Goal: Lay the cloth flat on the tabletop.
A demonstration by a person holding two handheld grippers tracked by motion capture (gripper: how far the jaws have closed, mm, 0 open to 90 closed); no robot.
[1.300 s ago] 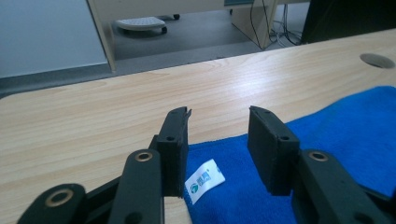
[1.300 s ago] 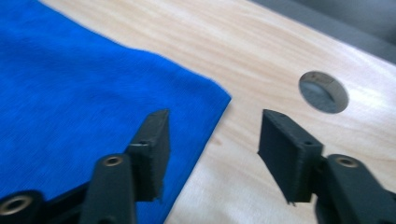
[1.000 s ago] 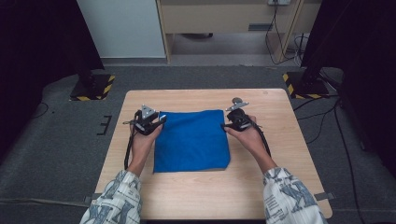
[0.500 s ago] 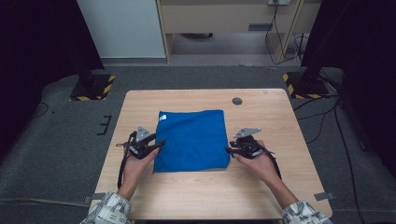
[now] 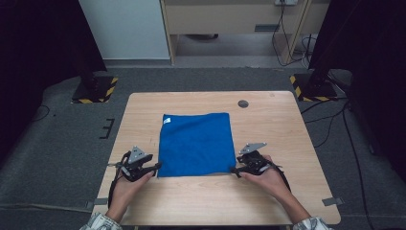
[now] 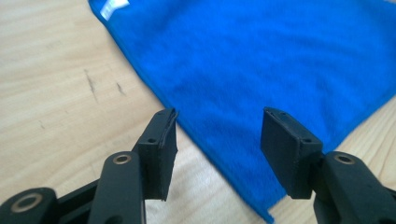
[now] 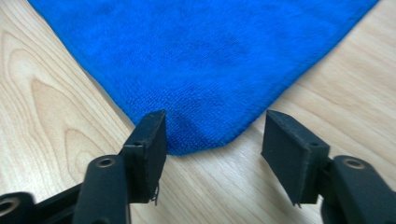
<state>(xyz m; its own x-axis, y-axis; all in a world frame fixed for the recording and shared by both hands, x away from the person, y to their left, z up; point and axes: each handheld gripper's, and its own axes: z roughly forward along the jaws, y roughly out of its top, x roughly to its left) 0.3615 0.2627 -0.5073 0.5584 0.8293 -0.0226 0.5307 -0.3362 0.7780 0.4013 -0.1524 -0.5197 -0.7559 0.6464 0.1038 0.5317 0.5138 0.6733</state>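
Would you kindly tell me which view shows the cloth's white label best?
The left gripper view: the white label sits large at the blue cloth's far corner. The high view shows it tiny; the right gripper view shows the cloth's near corner.

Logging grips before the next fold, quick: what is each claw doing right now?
Left claw: open, just widened, straddling the blue cloth's edge.
Right claw: open, just widened, at the cloth's near corner.

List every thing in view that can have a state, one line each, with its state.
blue cloth: spread flat on the table, unfolded, white tag at its far left corner.
left gripper: open, its jaws having just been opening; fingers straddle the cloth's near left edge, not pinching it.
right gripper: open, its jaws having just been opening; fingers astride the near right corner, not pinching it.
table: bare light wood around the cloth.
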